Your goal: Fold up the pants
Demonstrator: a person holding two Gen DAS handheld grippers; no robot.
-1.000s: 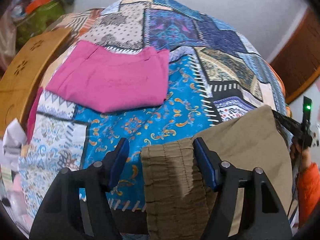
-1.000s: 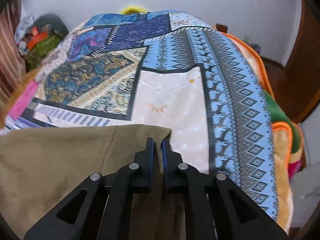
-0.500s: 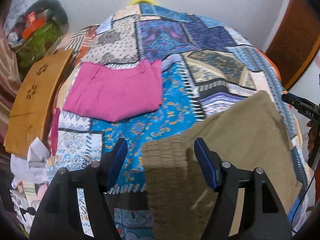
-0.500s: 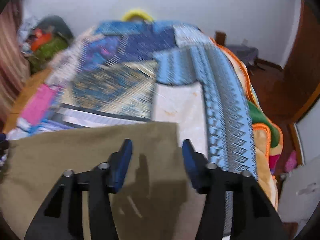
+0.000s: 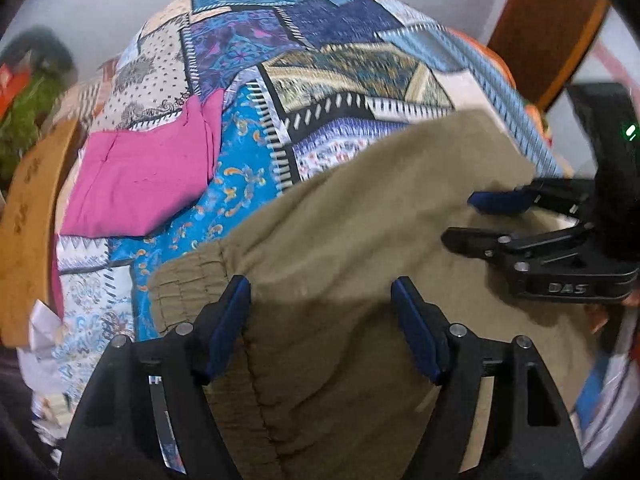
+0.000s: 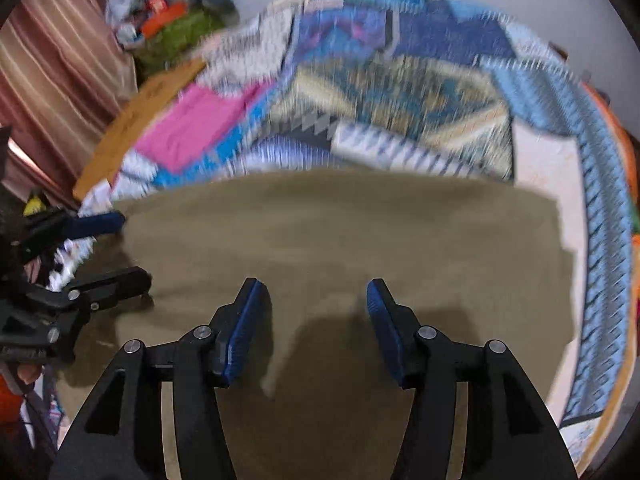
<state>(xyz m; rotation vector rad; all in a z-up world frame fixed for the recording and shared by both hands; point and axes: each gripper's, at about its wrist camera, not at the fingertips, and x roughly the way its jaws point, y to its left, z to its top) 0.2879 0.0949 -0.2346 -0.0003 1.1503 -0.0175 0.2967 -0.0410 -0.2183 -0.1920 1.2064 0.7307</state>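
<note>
Olive-brown pants [image 5: 344, 248] lie spread flat across the near end of a bed covered in a blue patchwork quilt [image 5: 248, 160], their gathered elastic waistband [image 5: 188, 280] at the left edge in the left wrist view and the rest of the cloth running off to the right. The garment appears to have been laid out smooth so that a fold can be made along its length, though how many folds it already carries cannot be told from here.

The left gripper [image 5: 322, 324] hangs over the waistband end, tilted steeply down at the cloth; its blue-padded jaws stand wide and are opening further, with fabric beneath them but nothing pinched. The right gripper [image 6: 316, 320] hovers over the middle of the pants, likewise pitched down, jaws apart and gripping nothing; its view is smeared with motion blur. Each gripper shows at the edge of the other's camera, so the two hands work close together above the same garment.

Beyond the pants, a folded pink garment [image 5: 144, 184] rests on the quilt well apart from them, likely finished work set aside. A wooden board [image 5: 28, 216] leans beside the bed.
</note>
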